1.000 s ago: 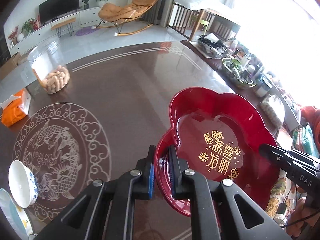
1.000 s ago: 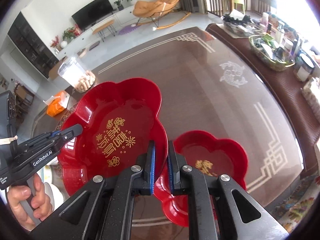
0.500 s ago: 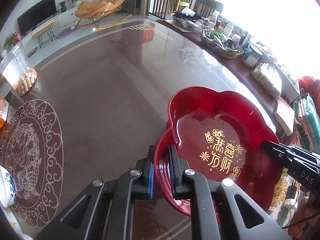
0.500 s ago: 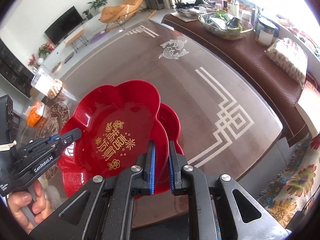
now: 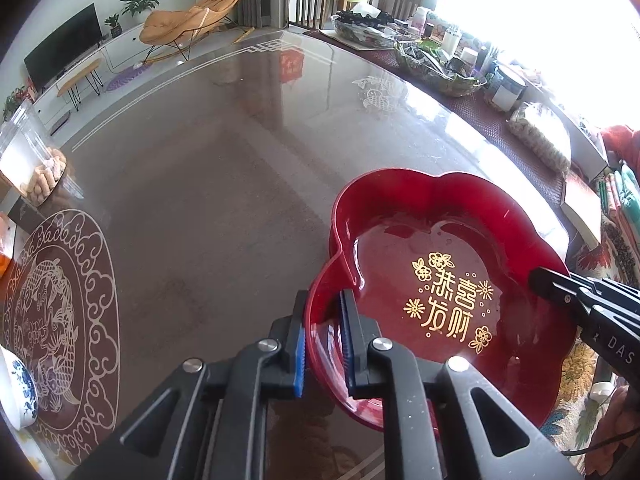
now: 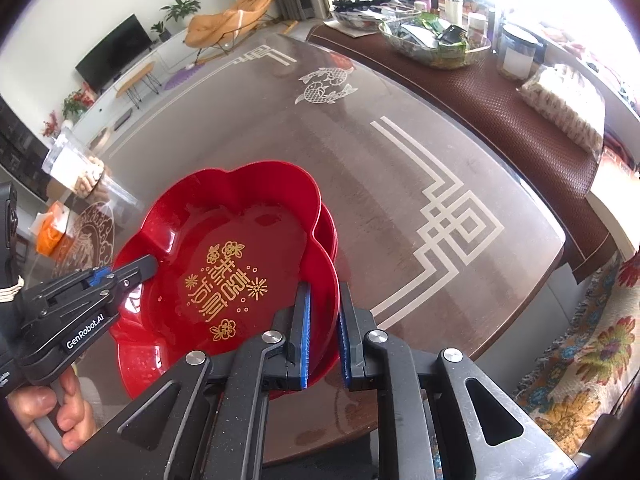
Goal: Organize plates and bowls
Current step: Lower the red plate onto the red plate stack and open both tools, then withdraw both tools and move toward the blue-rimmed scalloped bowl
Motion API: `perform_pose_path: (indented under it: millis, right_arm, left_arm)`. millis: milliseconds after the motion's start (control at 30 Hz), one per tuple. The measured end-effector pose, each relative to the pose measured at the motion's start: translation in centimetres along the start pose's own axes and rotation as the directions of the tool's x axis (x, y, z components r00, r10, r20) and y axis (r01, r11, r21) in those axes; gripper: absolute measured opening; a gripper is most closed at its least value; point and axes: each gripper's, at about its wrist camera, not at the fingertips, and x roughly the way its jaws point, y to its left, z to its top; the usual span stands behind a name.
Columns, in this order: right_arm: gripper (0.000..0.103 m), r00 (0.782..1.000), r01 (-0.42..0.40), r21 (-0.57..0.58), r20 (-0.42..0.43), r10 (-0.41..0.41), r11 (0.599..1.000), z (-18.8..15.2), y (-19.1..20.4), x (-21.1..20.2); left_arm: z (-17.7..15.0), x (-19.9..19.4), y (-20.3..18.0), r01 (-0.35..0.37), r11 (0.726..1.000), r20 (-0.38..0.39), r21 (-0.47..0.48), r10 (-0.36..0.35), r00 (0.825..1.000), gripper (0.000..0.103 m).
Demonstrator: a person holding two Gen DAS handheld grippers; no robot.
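A large red flower-shaped plate point(image 5: 452, 264) with gold characters sits nested on a second, smaller red plate point(image 6: 329, 236), whose rim shows just beyond it, near the table's corner. My left gripper point(image 5: 323, 340) straddles the large plate's near rim, jaws parted a little, pads off the rim. My right gripper point(image 6: 322, 330) straddles the opposite rim point(image 6: 320, 300), also slightly parted. Each gripper shows in the other's view: the right one point(image 5: 536, 278) and the left one point(image 6: 150, 266). A white and blue bowl point(image 5: 16, 392) lies at the far left.
The glass-topped brown table point(image 5: 224, 184) has a jar of snacks point(image 5: 36, 168) at the left and an orange packet point(image 6: 50, 234). A side counter point(image 6: 500, 112) with baskets, jars and bags runs along the right. The table edge point(image 6: 516, 312) is close by.
The large plate moved right and down onto the smaller red plate. Both grippers, shut on its rim before, have parted slightly.
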Motion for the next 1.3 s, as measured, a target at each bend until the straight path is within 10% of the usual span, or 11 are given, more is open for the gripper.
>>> perform_pose_path:
  millis: [100,200,233,767,1300]
  right_arm:
    - [0.017,1.000,-0.016,0.004,-0.011,0.016,1.000,0.0,-0.2,0.6]
    - [0.034,1.000,-0.006,-0.014,-0.004,0.006,1.000,-0.2,0.1,0.9]
    - [0.042,1.000,-0.010,-0.020,-0.001,0.010,1.000,-0.3,0.3,0.8]
    - [0.067,0.989,-0.030,-0.075,0.144,0.040,0.997,-2.7,3.0,-5.1]
    - [0.070,0.980,-0.022,-0.062,0.198,0.034,0.998,-9.6,7.6,-8.9]
  left_arm:
    - [-0.8,0.1,-0.6,-0.057,0.998,0.004,0.039,0.057,0.998,0.028]
    - [-1.3,-0.4,-0.8,-0.121,0.991,0.033,0.049,0.119,0.992,0.078]
    - [-1.3,-0.9,-0.8,-0.136,0.989,0.060,0.049,0.133,0.989,0.081]
    - [-3.8,-9.3,0.9,-0.160,0.987,0.226,-0.008,0.158,0.961,0.081]
    - [-11.5,-15.4,3.3,-0.202,0.973,0.298,-0.114,0.228,0.927,0.087]
